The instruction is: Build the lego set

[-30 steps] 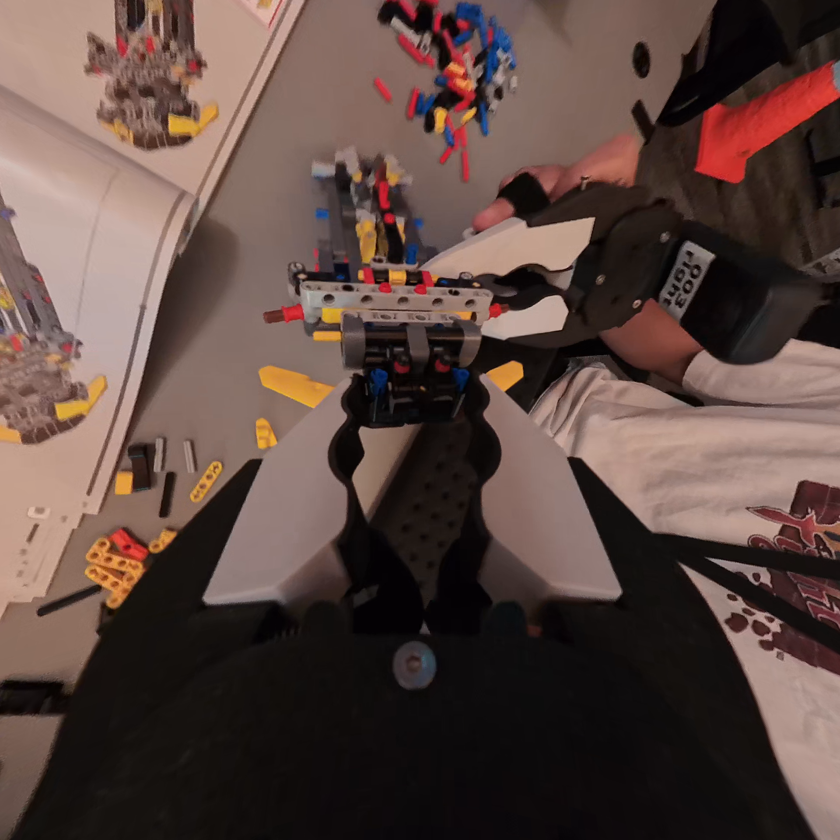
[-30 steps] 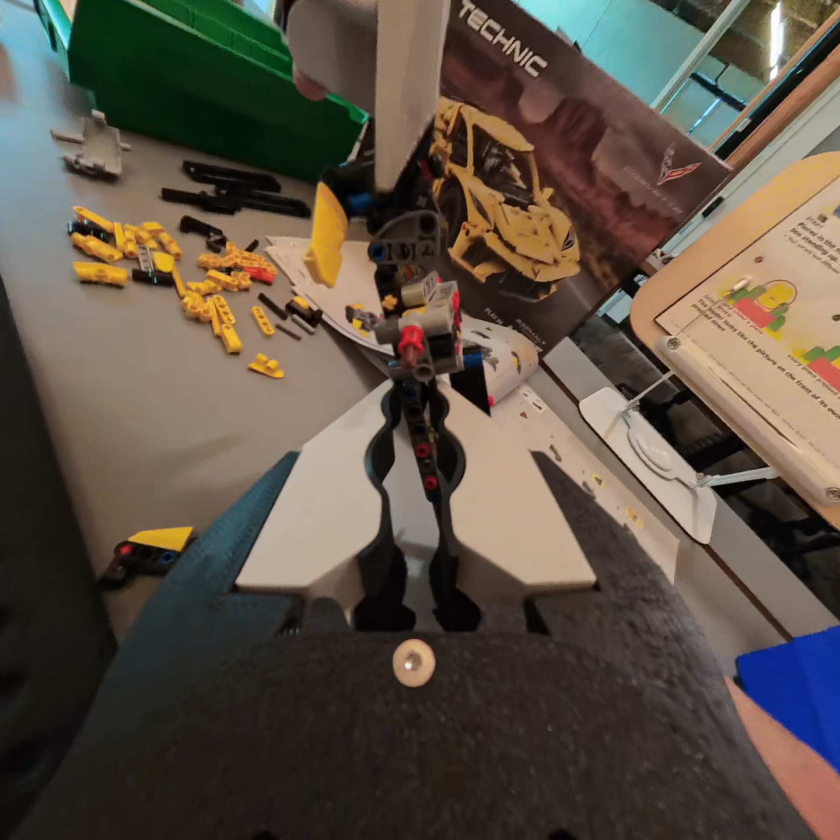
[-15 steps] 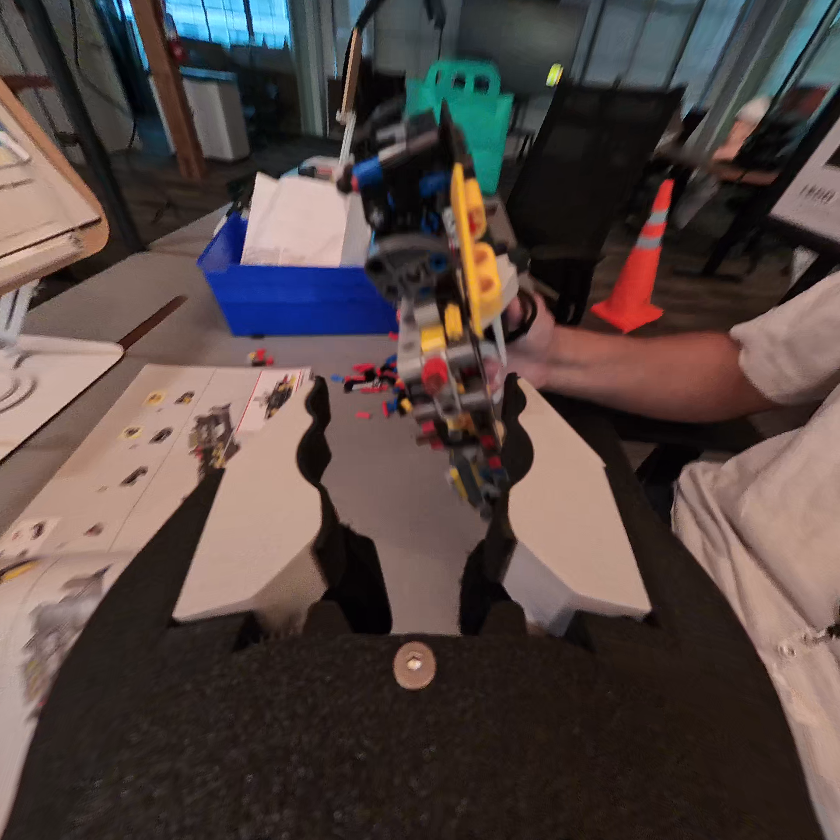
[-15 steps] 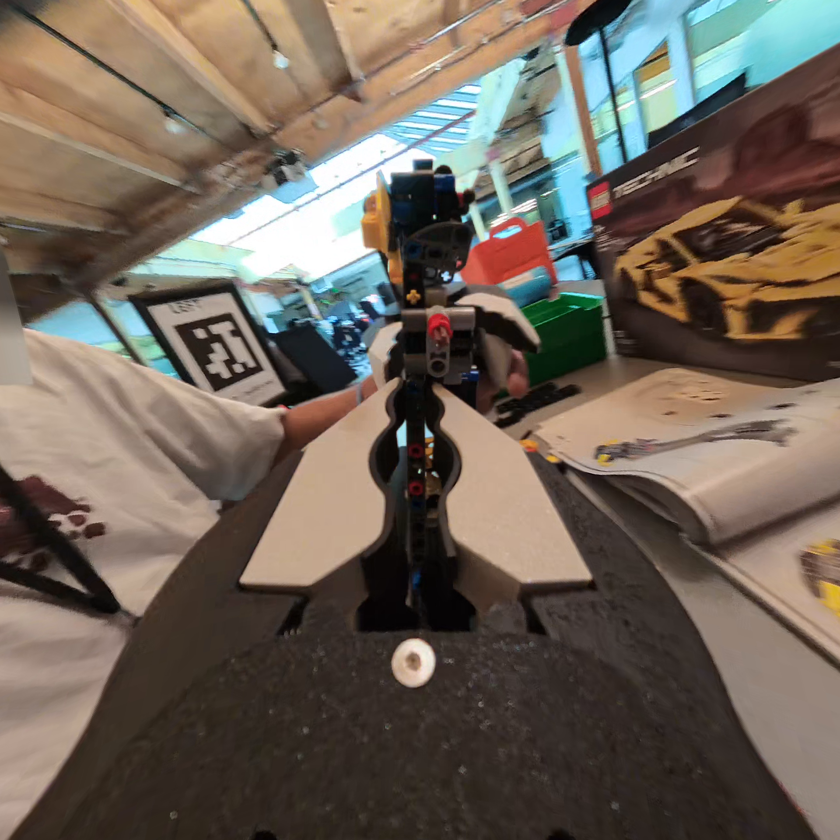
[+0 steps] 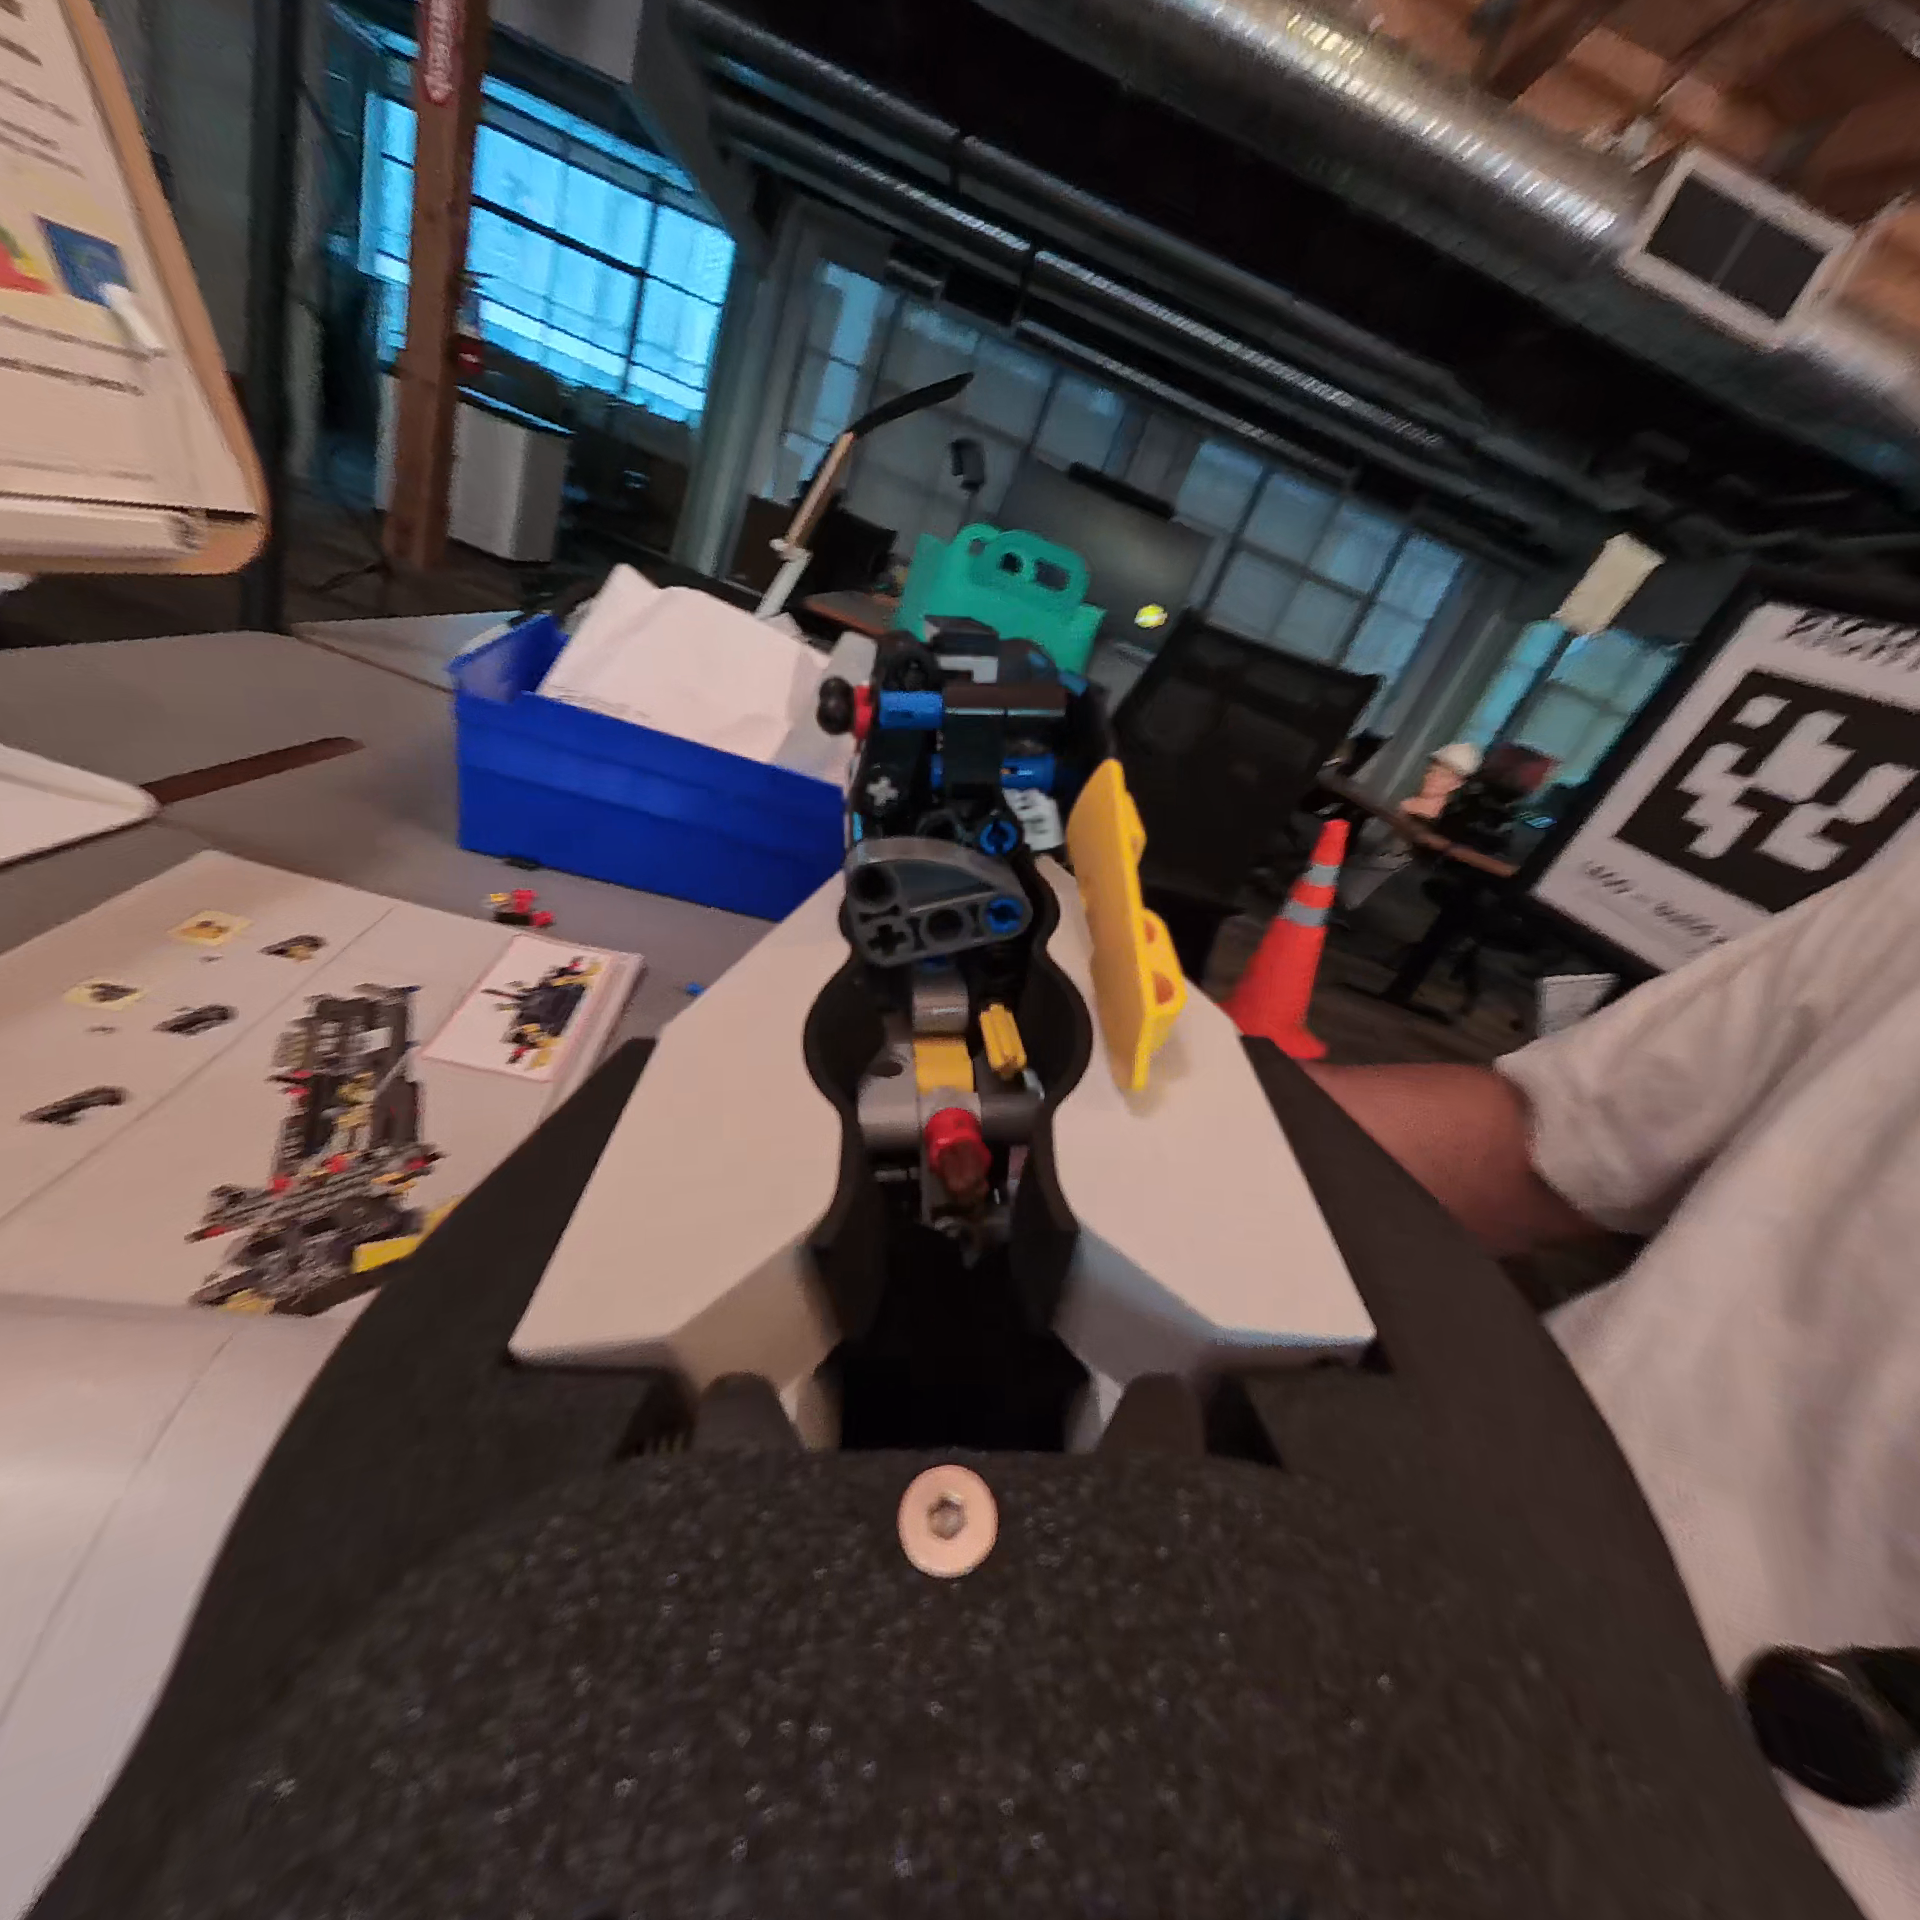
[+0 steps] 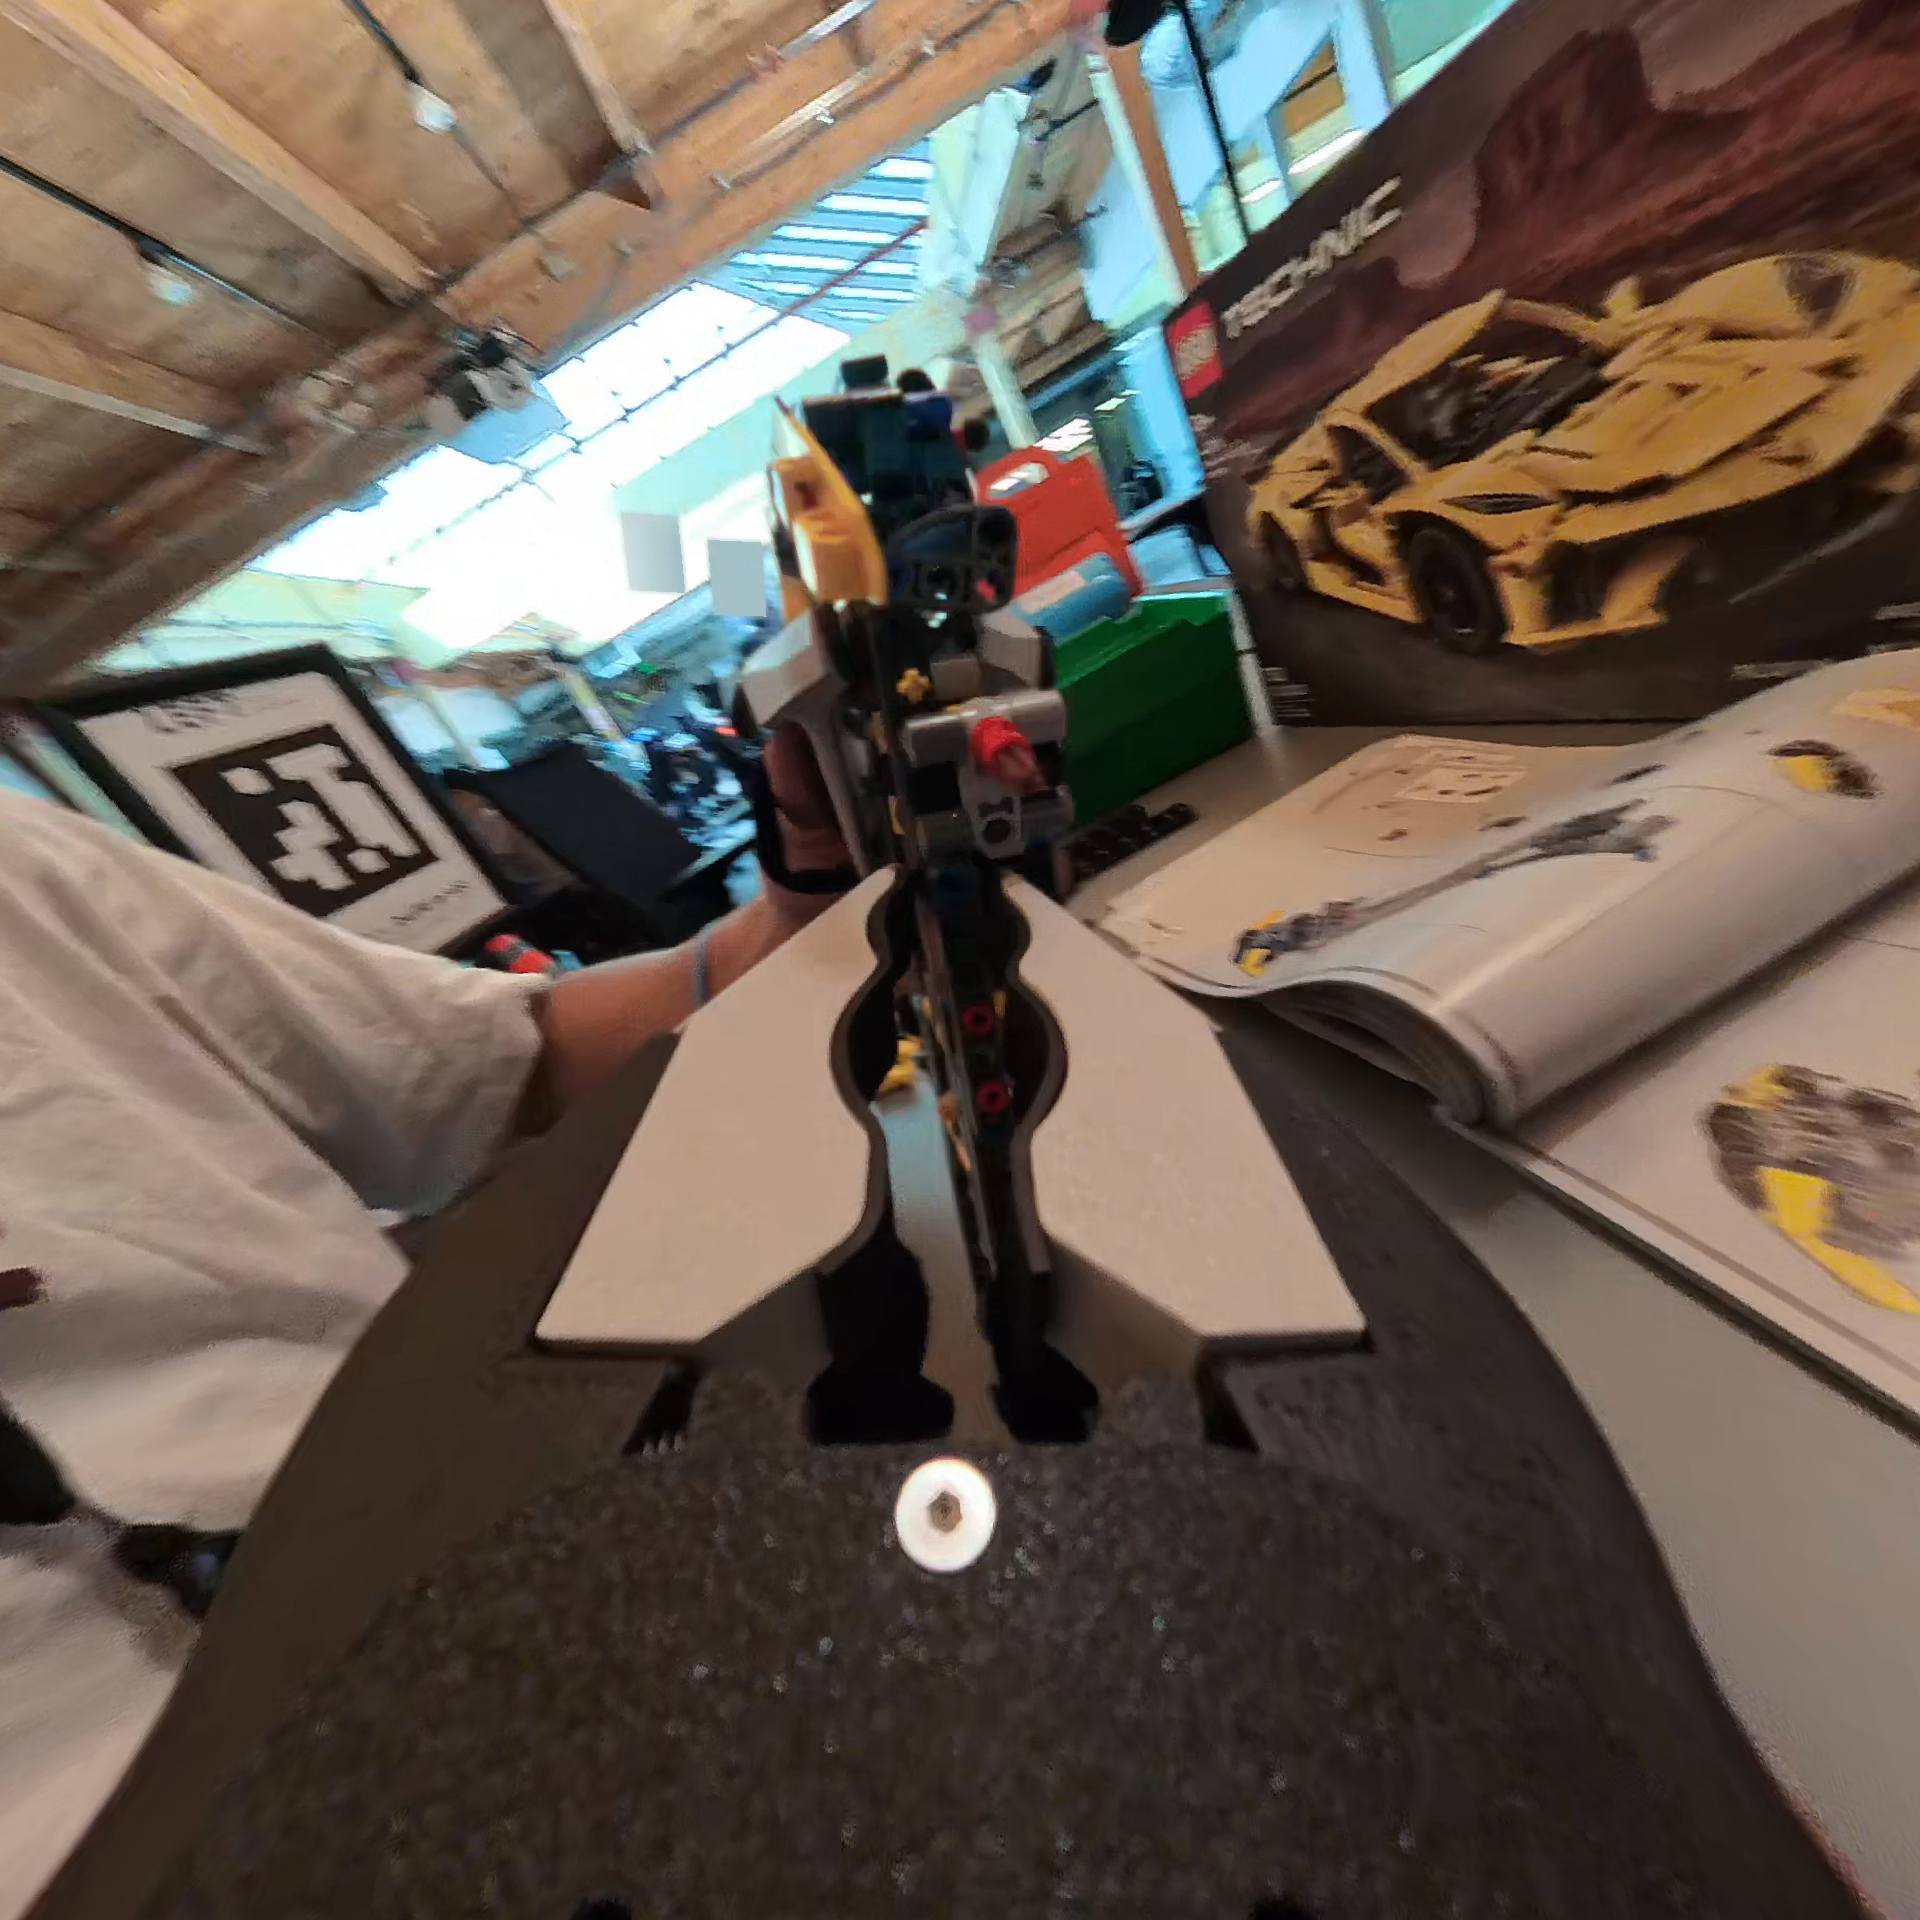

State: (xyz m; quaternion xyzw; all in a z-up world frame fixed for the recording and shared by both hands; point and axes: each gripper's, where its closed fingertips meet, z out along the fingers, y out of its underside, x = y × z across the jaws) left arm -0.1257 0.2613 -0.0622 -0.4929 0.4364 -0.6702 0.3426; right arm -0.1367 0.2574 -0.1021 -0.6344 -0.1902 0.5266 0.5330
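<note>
Above the table (image 5: 312, 727), the part-built lego model (image 5: 945, 935) is held upright in mid-air. Left gripper (image 5: 940, 1049): fingers clenched on model's lower frame. Right gripper (image 6: 951, 997): fingers clamped on its thin black spine. Change vs 0.5 s ago: left fingers were spread w/ model between, now shut on it. Judgement: two-point hold secured; regrip done. Manual (image 6: 1558, 935) lies open far right, loose parts (image 5: 516, 907) near blue bin (image 5: 623, 800).

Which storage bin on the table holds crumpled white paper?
The blue bin, seen in the left wrist view behind the held model, with white paper rising above its rim. The green bin beside the set's box shows none.
</note>
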